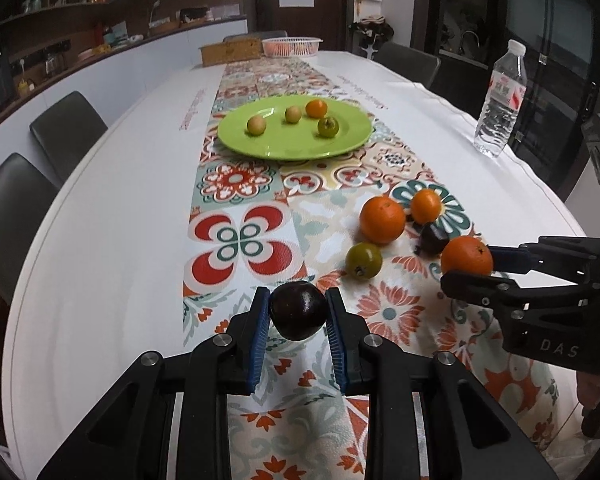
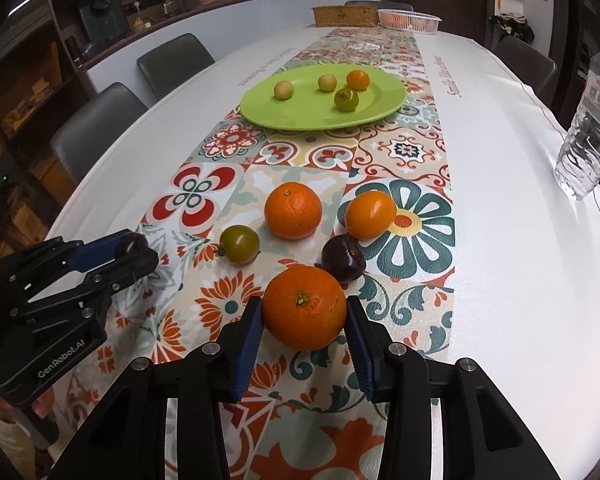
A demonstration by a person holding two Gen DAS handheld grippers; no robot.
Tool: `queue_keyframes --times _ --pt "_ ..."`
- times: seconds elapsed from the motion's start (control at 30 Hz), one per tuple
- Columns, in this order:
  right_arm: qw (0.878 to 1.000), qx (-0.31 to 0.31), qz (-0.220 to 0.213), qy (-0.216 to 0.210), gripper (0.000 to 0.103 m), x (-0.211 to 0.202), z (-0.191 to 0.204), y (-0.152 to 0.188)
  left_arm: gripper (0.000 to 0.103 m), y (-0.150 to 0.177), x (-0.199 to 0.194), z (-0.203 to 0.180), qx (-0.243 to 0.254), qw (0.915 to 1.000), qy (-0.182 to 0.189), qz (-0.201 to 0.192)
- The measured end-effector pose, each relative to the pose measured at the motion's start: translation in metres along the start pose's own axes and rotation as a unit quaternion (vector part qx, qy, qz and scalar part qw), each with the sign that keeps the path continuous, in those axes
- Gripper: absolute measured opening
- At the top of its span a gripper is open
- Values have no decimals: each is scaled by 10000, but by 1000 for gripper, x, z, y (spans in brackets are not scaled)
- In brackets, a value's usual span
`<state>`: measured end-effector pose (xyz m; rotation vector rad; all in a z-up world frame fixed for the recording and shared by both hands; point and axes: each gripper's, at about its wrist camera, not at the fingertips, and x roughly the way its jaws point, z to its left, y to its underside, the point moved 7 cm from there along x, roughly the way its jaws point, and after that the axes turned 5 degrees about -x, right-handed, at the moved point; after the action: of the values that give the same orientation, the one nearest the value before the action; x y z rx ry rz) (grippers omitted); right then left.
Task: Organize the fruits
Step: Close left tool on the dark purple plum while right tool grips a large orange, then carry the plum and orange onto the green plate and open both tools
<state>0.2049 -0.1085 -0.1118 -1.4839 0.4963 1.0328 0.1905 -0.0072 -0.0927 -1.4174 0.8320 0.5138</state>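
My left gripper point(image 1: 298, 312) is shut on a dark purple fruit point(image 1: 298, 310), held just above the patterned runner; it shows at the left of the right wrist view point(image 2: 134, 249). My right gripper point(image 2: 305, 320) is shut on a large orange point(image 2: 305, 307), also visible in the left wrist view point(image 1: 467, 257). On the runner lie another large orange point(image 2: 293, 210), a small orange point(image 2: 370, 209), a green tomato-like fruit point(image 2: 239, 243) and a second dark fruit point(image 2: 343, 258). The green plate point(image 2: 388, 98) farther back holds several small fruits.
A water bottle point(image 2: 590, 136) stands near the table's right edge. A wicker box point(image 2: 344, 15) and a white basket point(image 2: 410, 20) sit at the far end. Chairs point(image 2: 96, 128) line the left side.
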Motion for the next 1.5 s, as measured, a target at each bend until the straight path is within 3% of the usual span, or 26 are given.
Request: queue_keyframes --times 0.67,1.13,1.5 --pt "9970 -232 -738 -21 42 -43 -8 -21 27 -32 -38 -23 98 9981 -26 -613" --pt "9907 -434 -1290 73 42 -61 -27 -73 27 -86 -34 -33 151 9952 191 -943" --pt "9884 -745 -1323 51 42 -44 -31 -116 27 -121 -14 -24 326 9955 104 -887"
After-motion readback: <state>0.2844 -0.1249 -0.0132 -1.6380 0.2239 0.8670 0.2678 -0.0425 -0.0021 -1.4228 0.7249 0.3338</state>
